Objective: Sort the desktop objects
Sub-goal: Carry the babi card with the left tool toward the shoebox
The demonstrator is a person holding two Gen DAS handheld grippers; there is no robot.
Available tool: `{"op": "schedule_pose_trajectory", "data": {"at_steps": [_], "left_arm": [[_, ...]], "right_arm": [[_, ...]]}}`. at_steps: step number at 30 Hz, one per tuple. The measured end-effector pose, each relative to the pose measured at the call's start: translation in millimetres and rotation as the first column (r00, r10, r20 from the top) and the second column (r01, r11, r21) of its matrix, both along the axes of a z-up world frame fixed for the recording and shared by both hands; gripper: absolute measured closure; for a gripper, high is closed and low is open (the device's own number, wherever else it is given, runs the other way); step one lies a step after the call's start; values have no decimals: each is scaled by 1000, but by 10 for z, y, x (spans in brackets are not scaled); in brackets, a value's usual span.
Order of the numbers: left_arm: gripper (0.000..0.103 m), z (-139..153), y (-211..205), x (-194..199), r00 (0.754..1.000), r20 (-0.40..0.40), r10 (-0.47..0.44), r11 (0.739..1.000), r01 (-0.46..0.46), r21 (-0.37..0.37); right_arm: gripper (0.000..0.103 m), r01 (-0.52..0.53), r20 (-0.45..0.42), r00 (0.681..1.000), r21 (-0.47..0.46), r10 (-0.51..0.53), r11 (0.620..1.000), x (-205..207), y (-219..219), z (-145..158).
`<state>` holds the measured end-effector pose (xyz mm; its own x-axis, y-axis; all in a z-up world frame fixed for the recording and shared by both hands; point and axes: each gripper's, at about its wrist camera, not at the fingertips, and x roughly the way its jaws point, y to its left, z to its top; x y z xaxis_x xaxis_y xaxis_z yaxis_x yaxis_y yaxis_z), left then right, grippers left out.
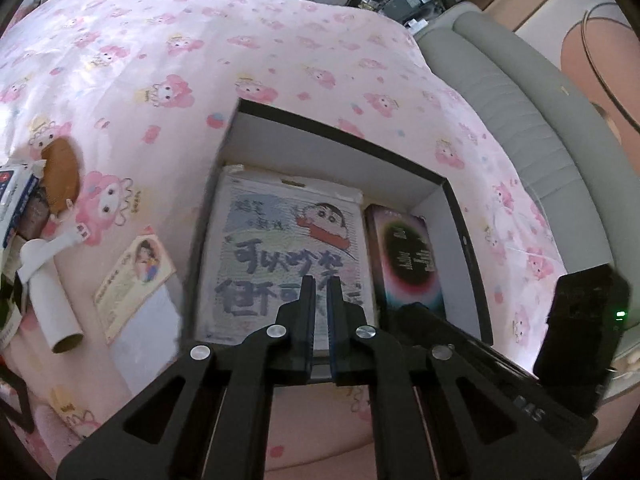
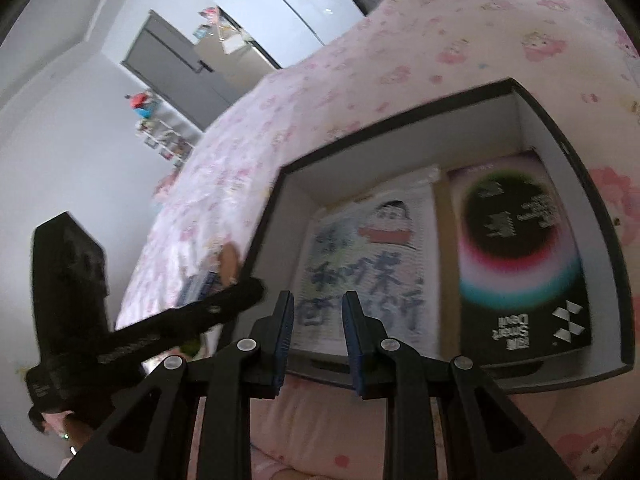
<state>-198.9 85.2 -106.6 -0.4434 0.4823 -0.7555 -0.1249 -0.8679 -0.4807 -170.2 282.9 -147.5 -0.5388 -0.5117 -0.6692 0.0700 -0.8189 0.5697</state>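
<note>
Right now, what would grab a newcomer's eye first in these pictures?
The open black box on the pink cartoon-print bedsheet. Inside it lie a cartoon picture pack and, to its right, a dark box with a rainbow ring. Both grippers hang above the box's near edge, holding nothing.

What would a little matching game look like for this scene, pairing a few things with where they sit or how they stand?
Things:
1. cartoon picture pack
2. dark box with the colour ring
3. white tube
4. left hand-held gripper

Places or states:
A. lies on the pink bedspread, outside the storage box
B. shut, holding nothing
C. lies flat in the storage box, on its left side in the left wrist view
D. lies in the storage box, by its right wall in the left wrist view

Pairs: 1-C, 2-D, 3-A, 4-B
</note>
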Motion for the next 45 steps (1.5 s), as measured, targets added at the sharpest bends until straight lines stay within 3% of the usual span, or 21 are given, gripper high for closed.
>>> {"op": "schedule_pose_trajectory", "data": {"at_steps": [7, 12, 17, 18, 20, 22, 24, 26, 30, 31, 32, 35, 41, 45], "left_arm": [[99, 55, -795, 320, 993, -38, 114, 992, -115, -46], [99, -318, -1325, 623, 974, 88, 207, 978, -203, -50], [98, -660, -1367, 566, 958, 187, 216, 976, -217, -12], [98, -702, -1341, 562, 958, 197, 207, 978, -210, -5], [98, -763, -1303, 559, 958, 218, 187, 981, -195, 15], [98, -788, -1286, 560, 958, 228, 174, 982, -186, 31], [97, -804, -1306, 572, 958, 235, 167, 982, -183, 49], [93, -822, -1315, 554, 953, 254, 167, 980, -189, 64], [94, -882, -1291, 538, 945, 281, 168, 981, -188, 45], [93, -889, -1275, 538, 944, 277, 179, 982, -190, 12], [93, -903, -1273, 538, 943, 281, 181, 982, -189, 2], [93, -936, -1281, 547, 939, 295, 177, 982, -187, 6], [93, -899, -1190, 589, 948, 288, 134, 989, -147, 24], [93, -962, -1162, 630, 941, 309, 139, 990, -143, -11]], "right_arm": [[81, -59, -26, 998, 40, 60, 997, 85, -197, -9], [81, -199, -83, 976, 21, 200, 980, 271, -617, 63], [79, -371, 14, 928, 74, 371, 926, 412, -1243, -187], [78, -383, 46, 924, 88, 380, 920, 422, -1329, -267], [64, -407, 110, 912, 115, 396, 906, 441, -1498, -428], [63, -412, 158, 908, 173, 387, 895, 405, -1607, -576], [63, -395, 146, 918, 240, 369, 887, 359, -1652, -626], [63, -362, 144, 931, 235, 336, 902, 280, -1619, -646], [63, -304, 119, 950, 125, 290, 945, 147, -1575, -734], [68, -309, 115, 948, 102, 297, 946, 120, -1612, -767], [79, -321, 100, 945, 112, 311, 940, 138, -1665, -792], [96, -346, 61, 938, 126, 341, 930, 200, -1755, -829], [100, -343, -57, 936, 83, 348, 936, 370, -1575, -554], [101, -405, -127, 898, 132, 421, 905, 551, -1573, -334]]}}
